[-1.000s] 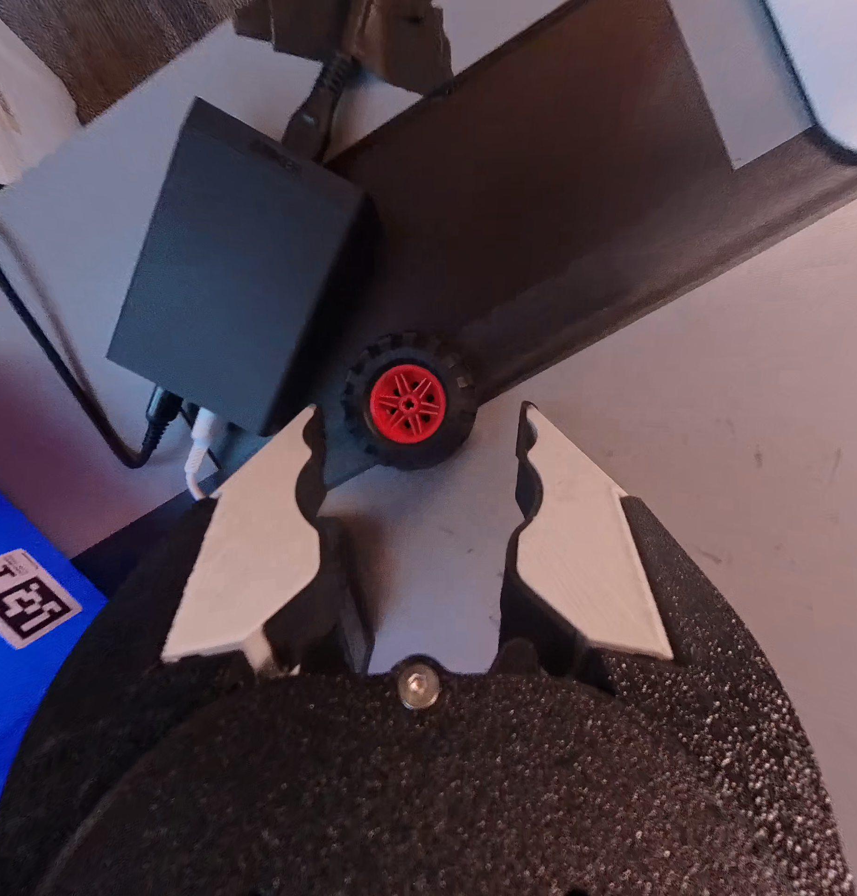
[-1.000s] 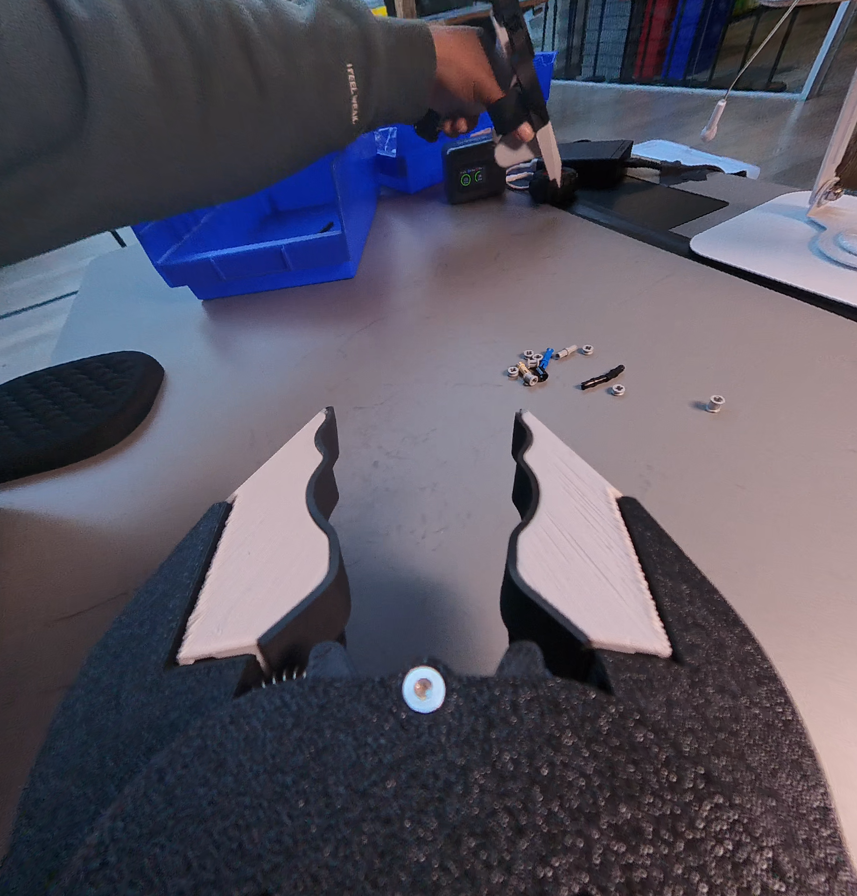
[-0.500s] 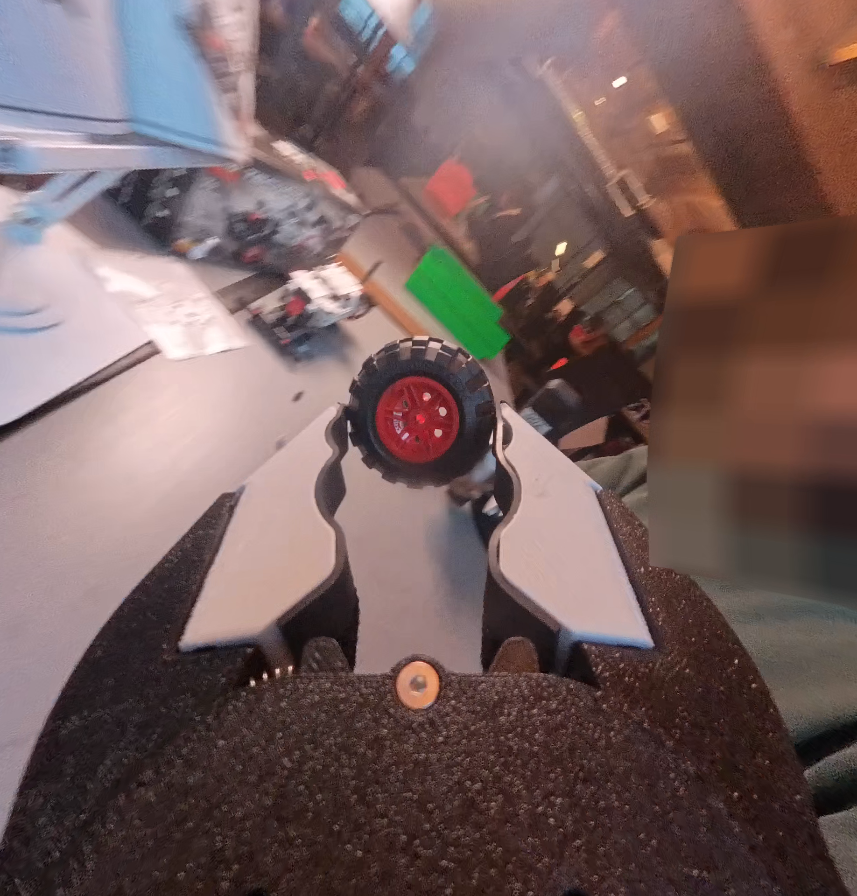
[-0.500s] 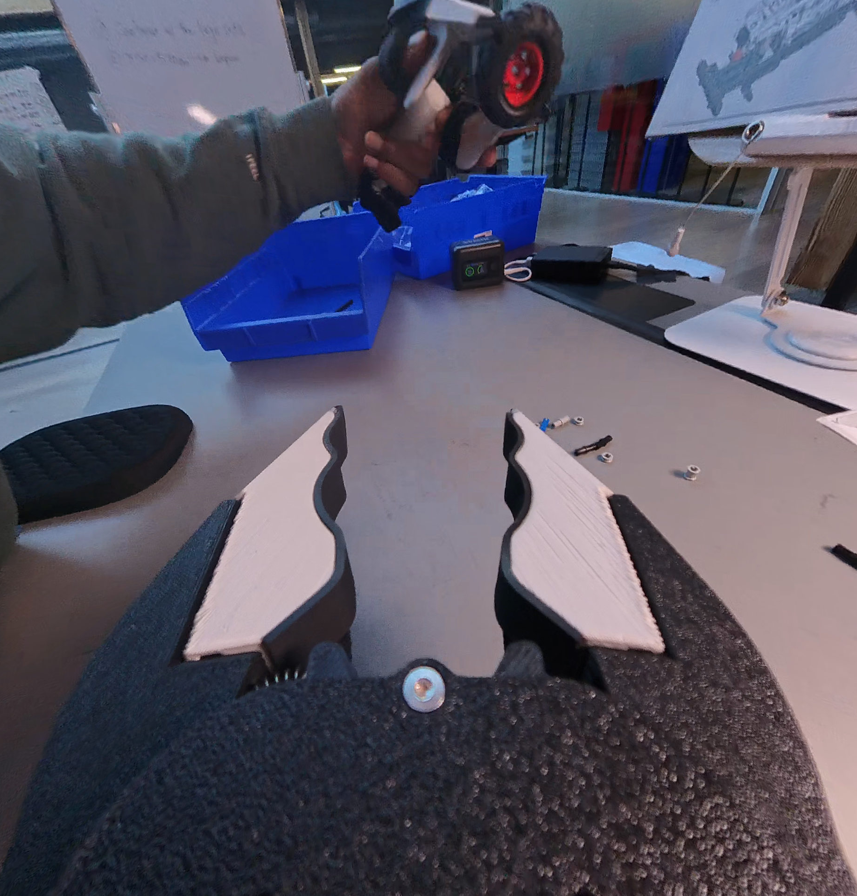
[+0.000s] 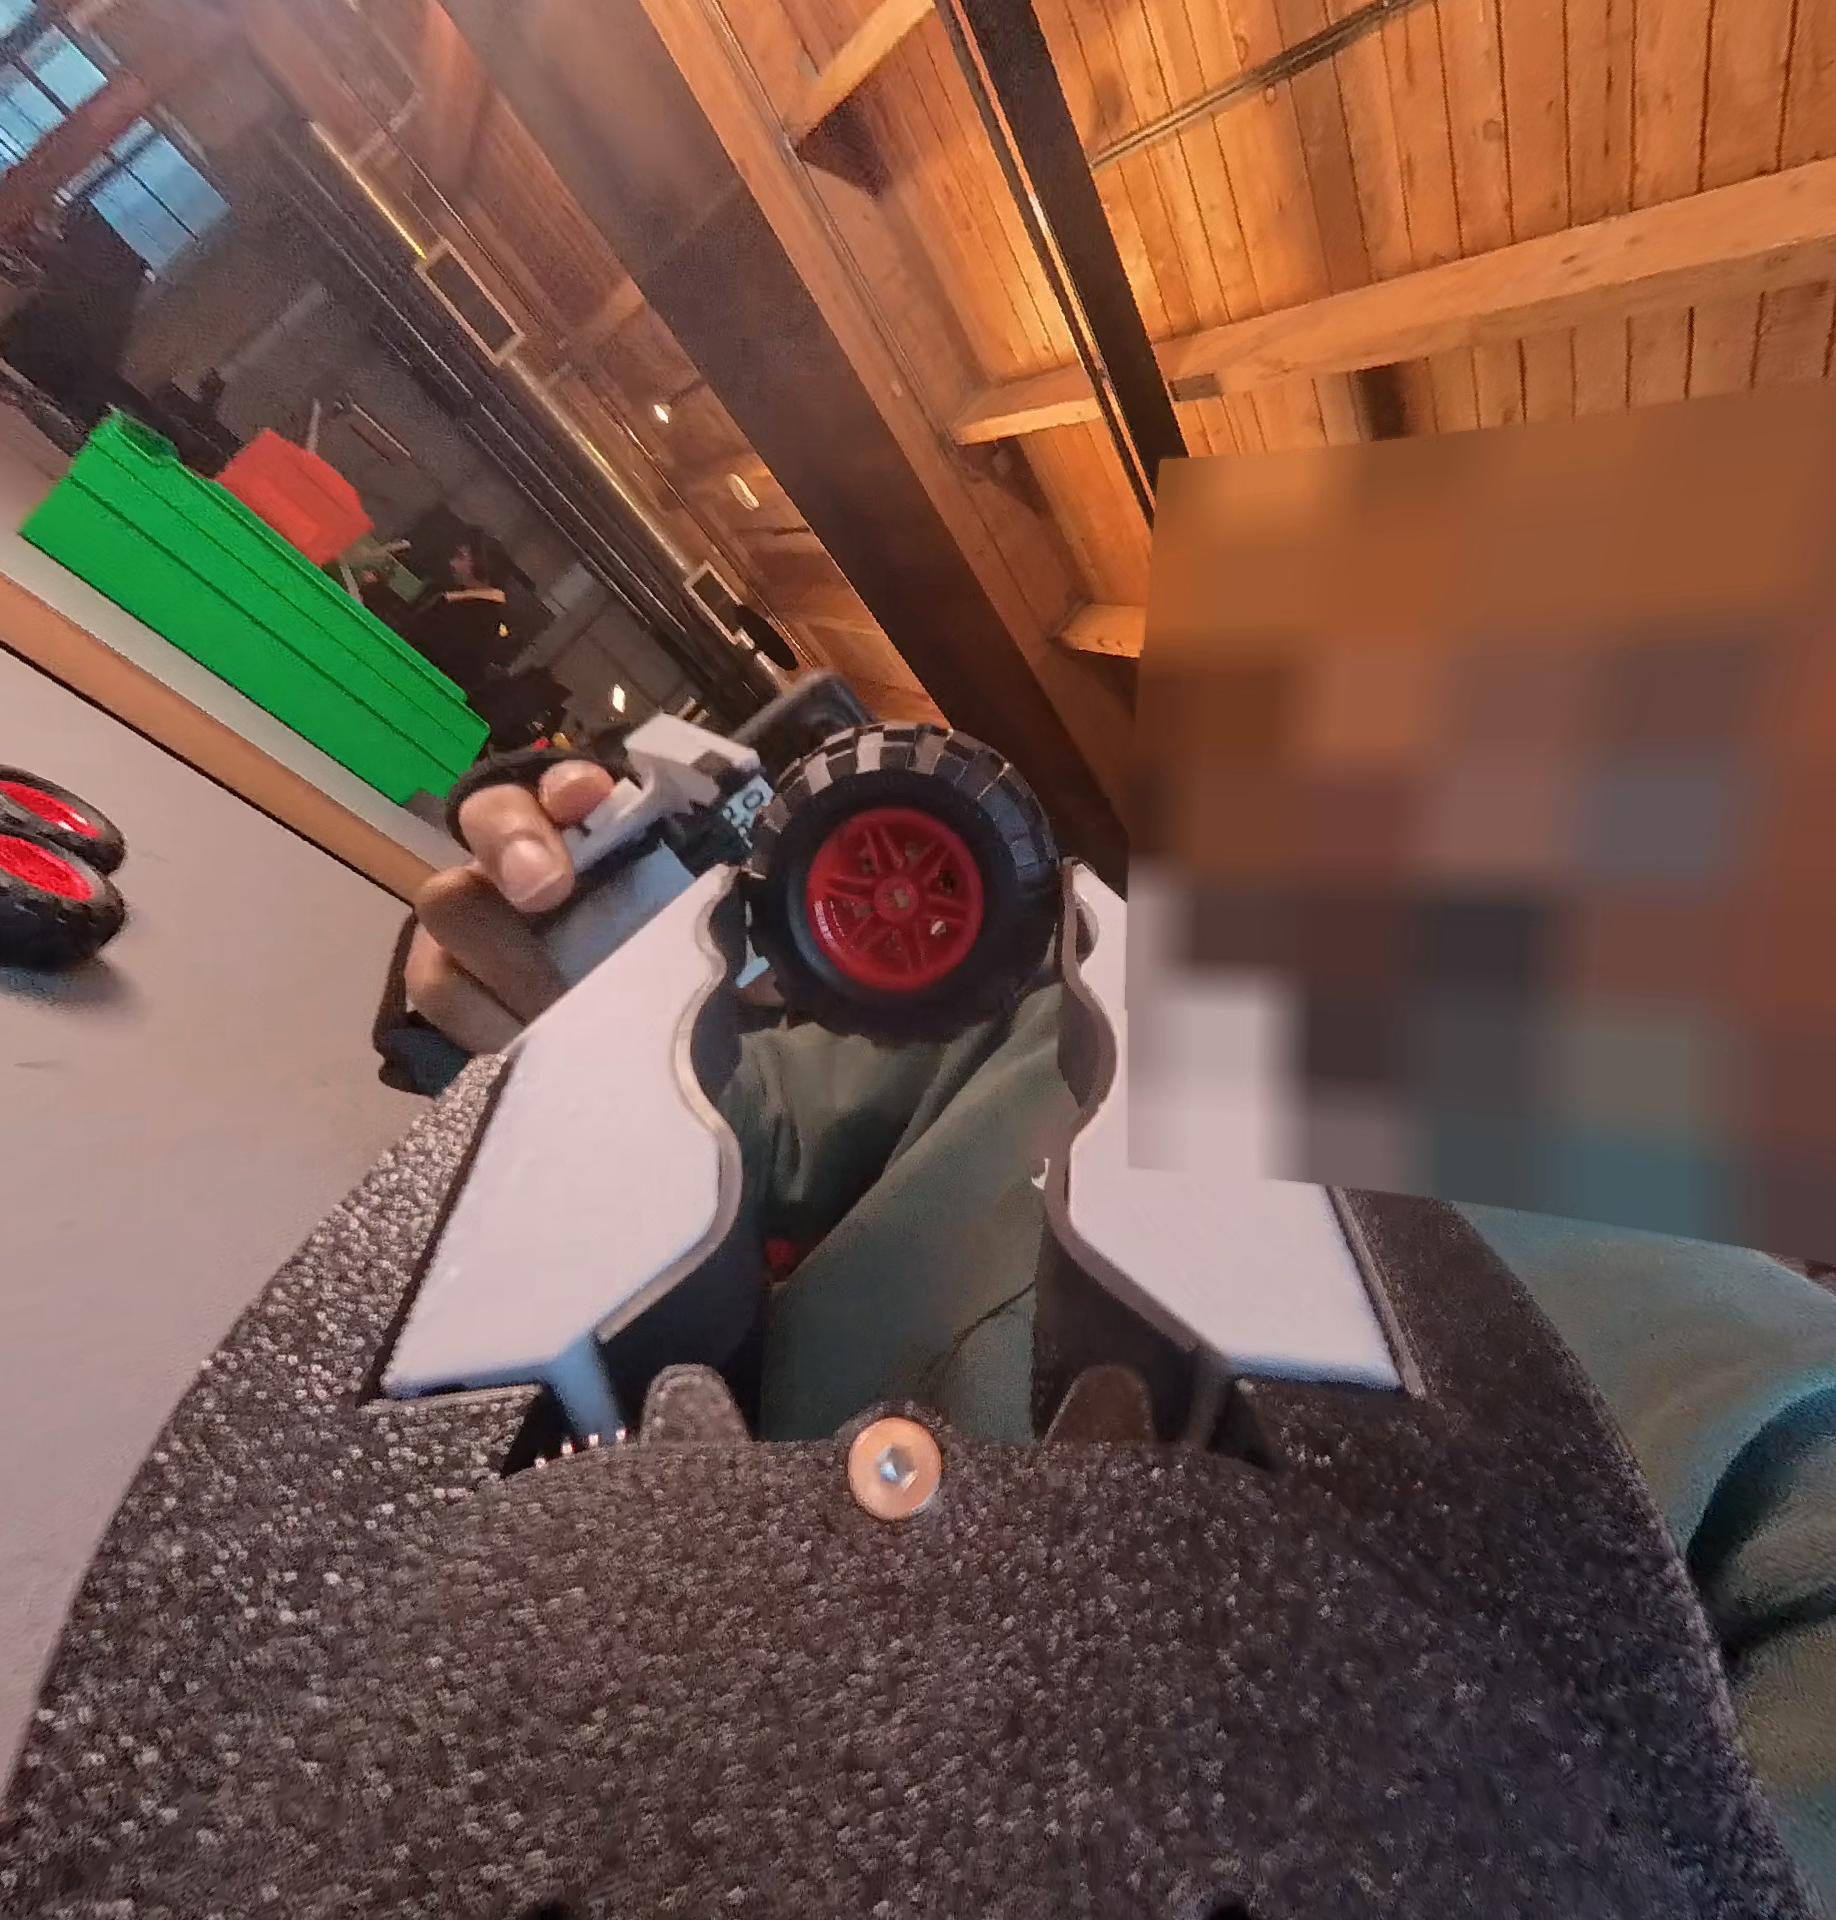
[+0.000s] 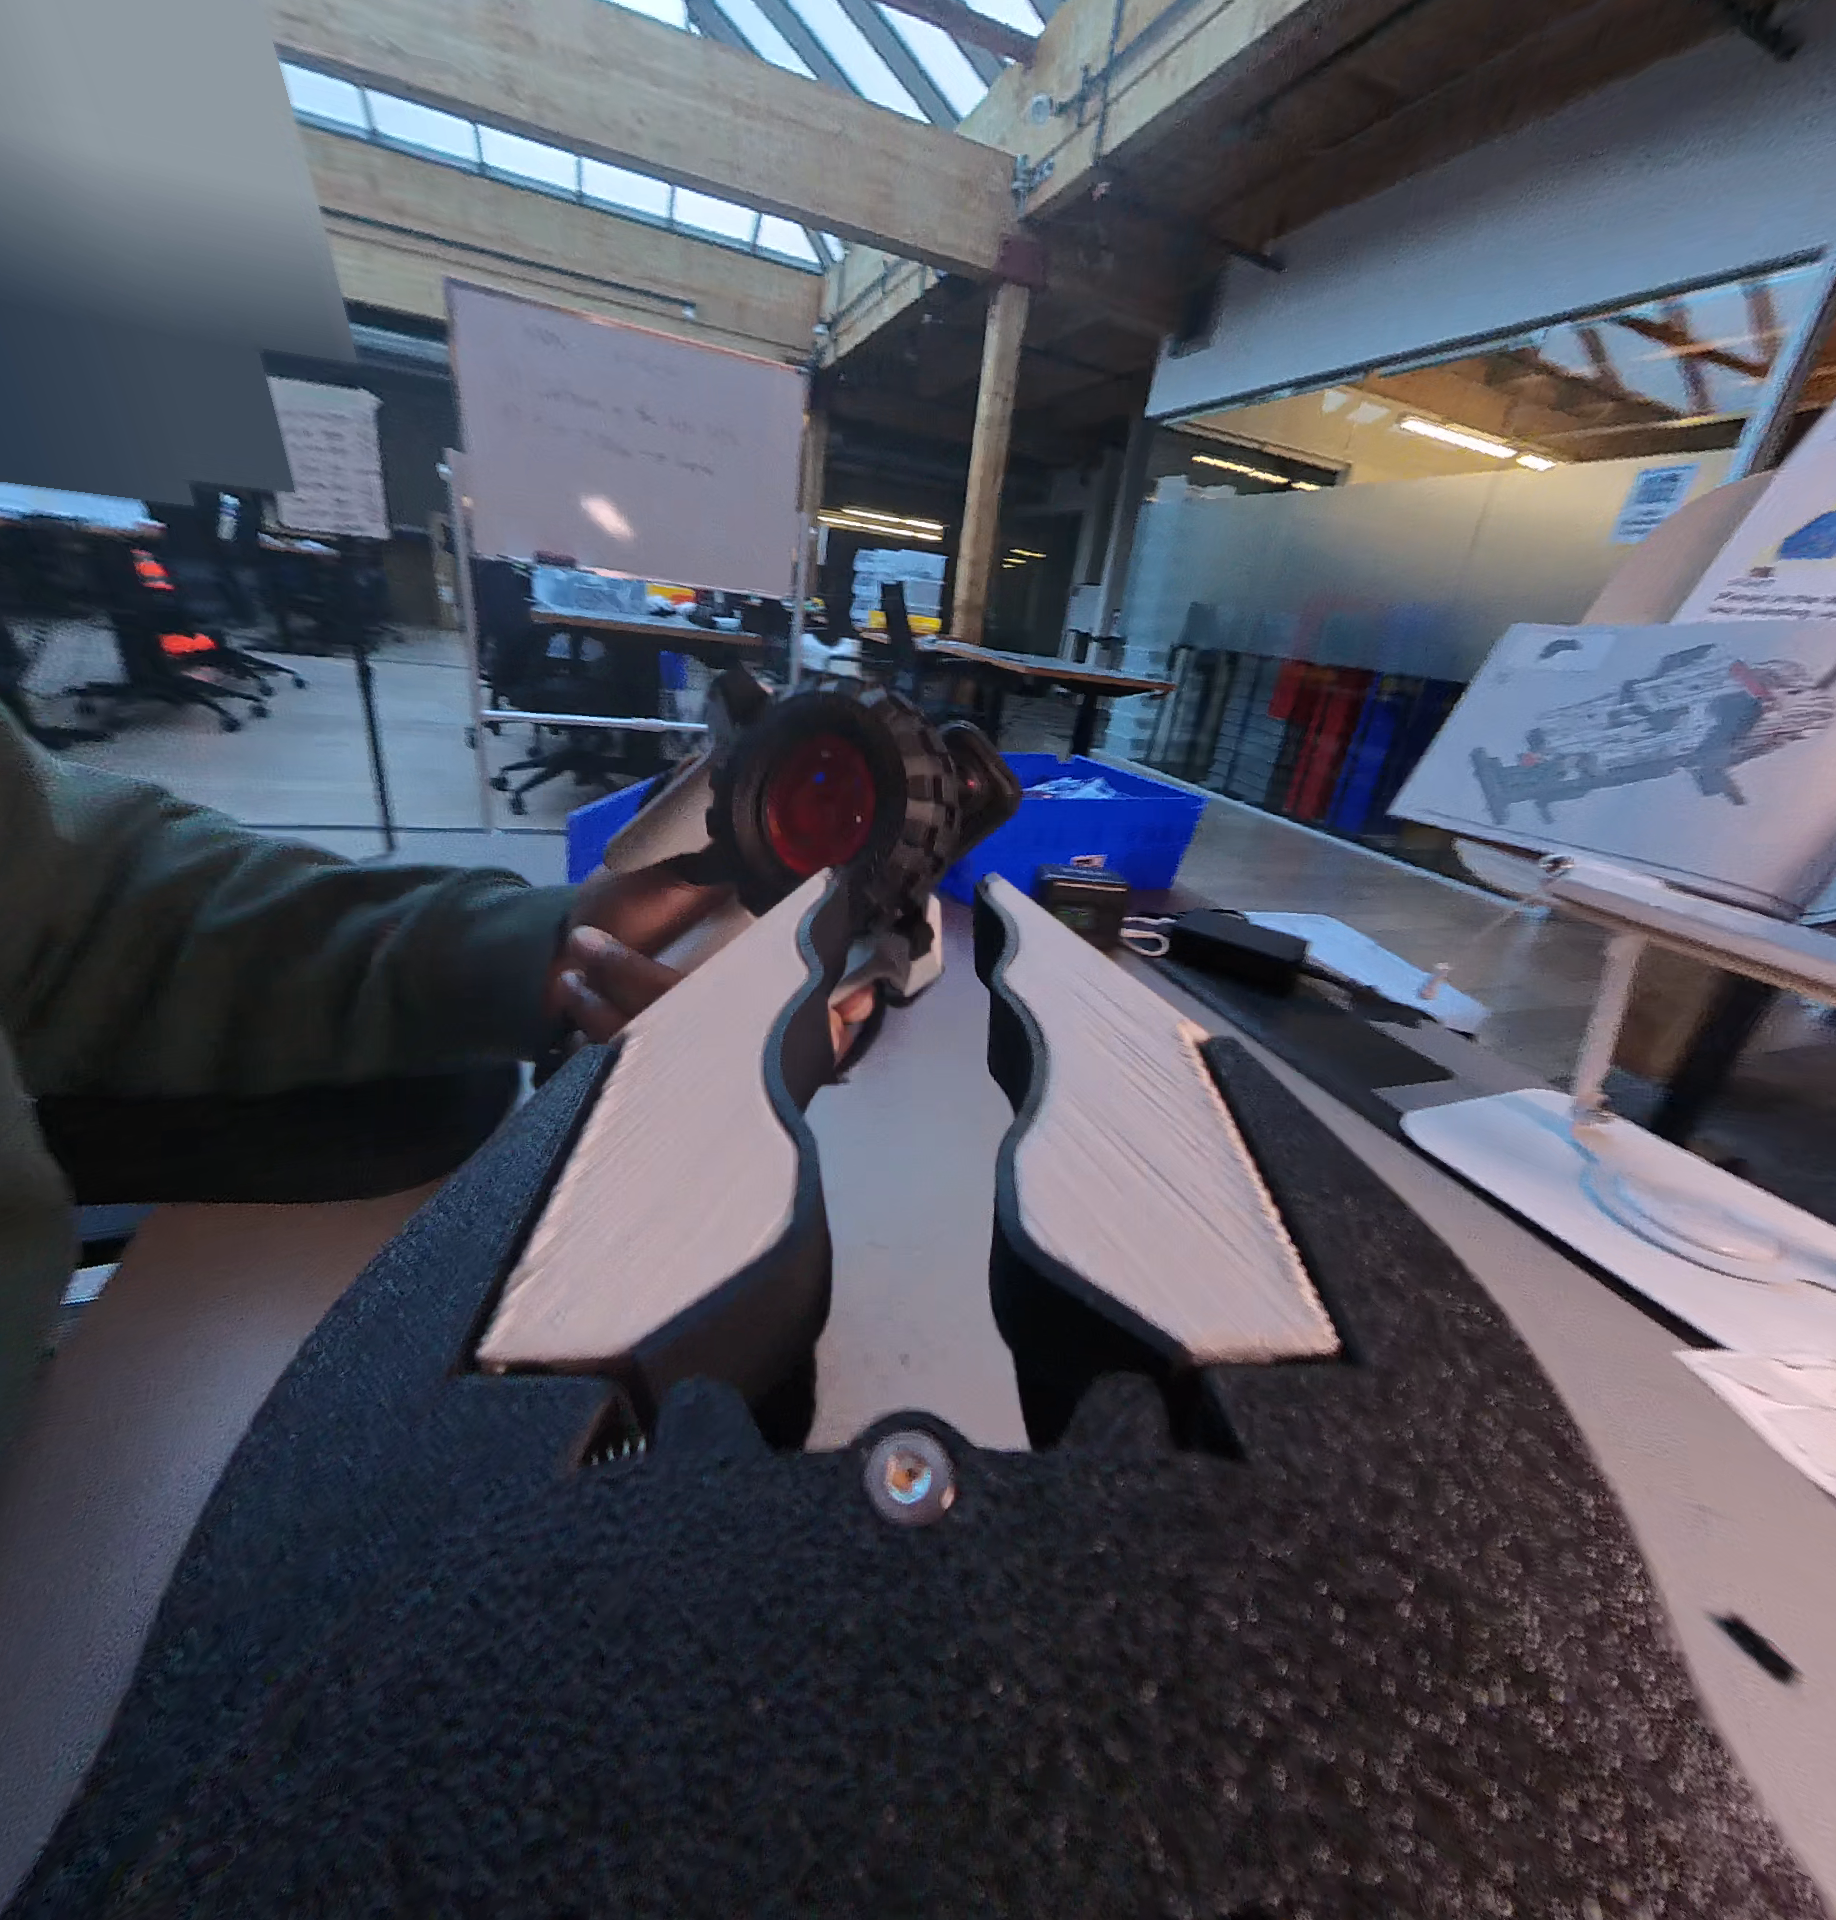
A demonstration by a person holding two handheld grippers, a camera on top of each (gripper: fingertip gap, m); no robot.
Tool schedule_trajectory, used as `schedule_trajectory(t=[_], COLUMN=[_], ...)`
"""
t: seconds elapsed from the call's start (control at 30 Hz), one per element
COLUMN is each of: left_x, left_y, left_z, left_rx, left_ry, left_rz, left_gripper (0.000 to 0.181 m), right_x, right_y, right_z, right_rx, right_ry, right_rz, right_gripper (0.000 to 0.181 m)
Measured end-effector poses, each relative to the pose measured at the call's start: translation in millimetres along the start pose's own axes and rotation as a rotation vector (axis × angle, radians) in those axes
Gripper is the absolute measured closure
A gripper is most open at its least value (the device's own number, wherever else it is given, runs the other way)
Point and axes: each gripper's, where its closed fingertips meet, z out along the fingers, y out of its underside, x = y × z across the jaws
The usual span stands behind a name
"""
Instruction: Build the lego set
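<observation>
Item: wheel (image 5: 898, 906), black tyre, red hub, clamped between the left gripper (image 5: 898, 925) tips, now lifted off the worktop (image 5: 114, 1143) (a second ago it lay there ungripped), ready for fitting. Right gripper (image 6: 898, 914): parted, empty. Left view alone shows two spare wheels (image 5: 31, 873) at the worktop's left edge; right view alone, the instruction booklet (image 6: 1641, 748).

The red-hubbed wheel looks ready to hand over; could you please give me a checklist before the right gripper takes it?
1. Wheel clamped between the left gripper fingertips: ok.
2. Right gripper open enough for the tyre: cannot tell.
3. Right gripper lined up with the wheel: not ok, the wheel sits off its left fingertip.
4. Hub facing the right wrist camera: ok.
5. Two spare wheels resting on the table: ok.
</observation>
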Motion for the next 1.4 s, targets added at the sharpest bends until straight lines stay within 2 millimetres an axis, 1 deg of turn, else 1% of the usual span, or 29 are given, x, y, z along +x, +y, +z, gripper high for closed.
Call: schedule_trajectory(t=[0.03, 0.07, 0.13, 0.17, 0.2, 0.23, 0.27, 0.33, 0.37, 0.43, 0.5, 0.57, 0.63, 0.7, 0.8, 0.93, 1.07, 1.2, 1.37, 1.4], left_x=[-2.3, -5.2, -5.7, -7.8, -10.2, -9.6, -11.1, -20.4, -28.0, -40.1, -48.1, -50.4, -61.6, -74.2, -84.9, -101.7, -112.0, -117.1, -112.9, -110.6], left_y=[8.5, 16.1, 32.9, 43.0, 51.0, 54.9, 55.0, 43.7, 34.7, 19.9, 13.3, 14.0, 17.7, 19.9, 17.8, 13.5, 7.9, 3.8, 1.4, 4.3], left_z=[2.7, 5.2, 10.2, 12.3, 13.3, 13.4, 12.8, 6.2, -0.5, -15.7, -26.5, -28.6, -32.4, -40.6, -47.0, -54.3, -56.1, -56.1, -60.7, -58.3], left_rx=[-0.028, -0.055, -0.132, -0.183, -0.222, -0.24, -0.238, -0.192, -0.161, -0.136, -0.177, -0.236, -0.301, -0.352, -0.343, -0.387, -0.377, -0.343, -0.343, -0.354], left_ry=[0.013, 0.016, 0.04, 0.032, 0.023, 0.032, 0.025, -0.048, -0.122, -0.298, -0.465, -0.554, -0.664, -0.766, -0.841, -1.023, -1.139, -1.218, -1.338, -1.328], left_rz=[-0.011, -0.02, -0.046, -0.048, -0.039, -0.048, -0.055, -0.031, 0.02, 0.181, 0.352, 0.464, 0.537, 0.577, 0.575, 0.705, 0.781, 0.83, 0.95, 0.98], left_gripper=[0.125, 0.124, 0.125, 0.124, 0.124, 0.124, 0.124, 0.125, 0.126, 0.126, 0.133, 0.144, 0.154, 0.154, 0.156, 0.158, 0.16, 0.161, 0.162, 0.161], right_x=[-5.7, -12.5, -23.6, -30.1, -38.5, -43.4, -44.0, -33.9, -24.8, -8.4, 4.5, 9.5, 13.1, 16.9, 22.6, 34.4, 45.4, 53.2, 53.8, 54.2], right_y=[0.2, 1.4, 9.5, 13.0, 14.8, 16.2, 17.7, 21.5, 24.3, 30.1, 37.0, 45.7, 56.9, 69.4, 80.9, 96.4, 102.5, 106.0, 108.0, 110.1], right_z=[0.3, 0.3, 0.9, 0.1, -2.1, -4.0, -5.2, -3.5, -1.8, -0.5, 0.4, 3.1, 7.0, 8.6, 10.3, 10.1, 9.2, 8.4, 11.5, 12.7], right_rx=[-0.002, -0.011, -0.06, -0.076, -0.08, -0.083, -0.089, -0.096, -0.106, -0.122, -0.147, -0.184, -0.228, -0.28, -0.337, -0.414, -0.444, -0.452, -0.414, -0.416], right_ry=[-0.057, -0.119, -0.213, -0.26, -0.317, -0.356, -0.371, -0.306, -0.246, -0.153, -0.071, -0.02, 0.017, 0.054, 0.101, 0.174, 0.227, 0.282, 0.366, 0.382], right_rz=[0.045, 0.088, 0.146, 0.158, 0.174, 0.192, 0.203, 0.159, 0.137, 0.113, 0.07, 0.029, 0.043, 0.04, 0.062, 0.068, 0.098, 0.145, 0.251, 0.26], right_gripper=[0.151, 0.146, 0.143, 0.146, 0.155, 0.156, 0.157, 0.158, 0.159, 0.159, 0.159, 0.16, 0.159, 0.159, 0.16, 0.16, 0.162, 0.163, 0.165, 0.167])
